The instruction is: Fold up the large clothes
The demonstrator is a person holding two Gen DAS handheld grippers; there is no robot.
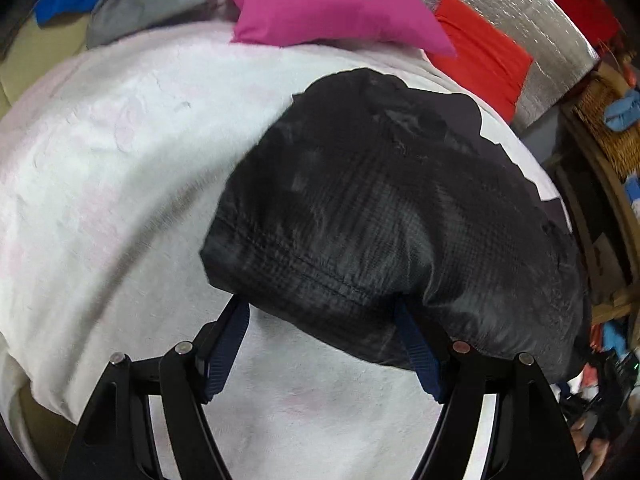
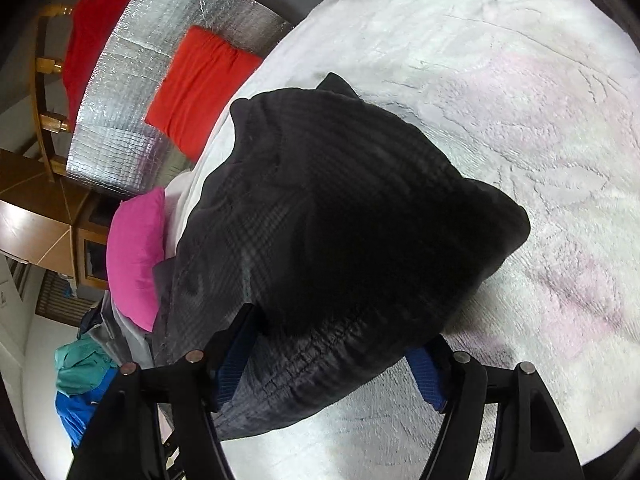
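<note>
A black quilted garment (image 1: 384, 208) lies bunched on a white fluffy blanket (image 1: 112, 168). In the left wrist view, my left gripper (image 1: 324, 304) stands wide open, and the garment's hemmed near edge drapes over its blue fingertips (image 1: 232, 336), hiding them. In the right wrist view the same garment (image 2: 344, 216) lies over the tips of my right gripper (image 2: 336, 332), which is also spread wide open. The blue fingers (image 2: 426, 376) show only at their bases. Neither pair of jaws is closed on the cloth.
A pink pillow (image 1: 332, 4) and a red cushion (image 1: 488, 52) lie at the blanket's far edge against a silver foil sheet (image 1: 532, 12). Grey and blue clothes (image 1: 148, 0) are piled at the far left. Wooden furniture and a basket (image 1: 608, 128) stand to the right.
</note>
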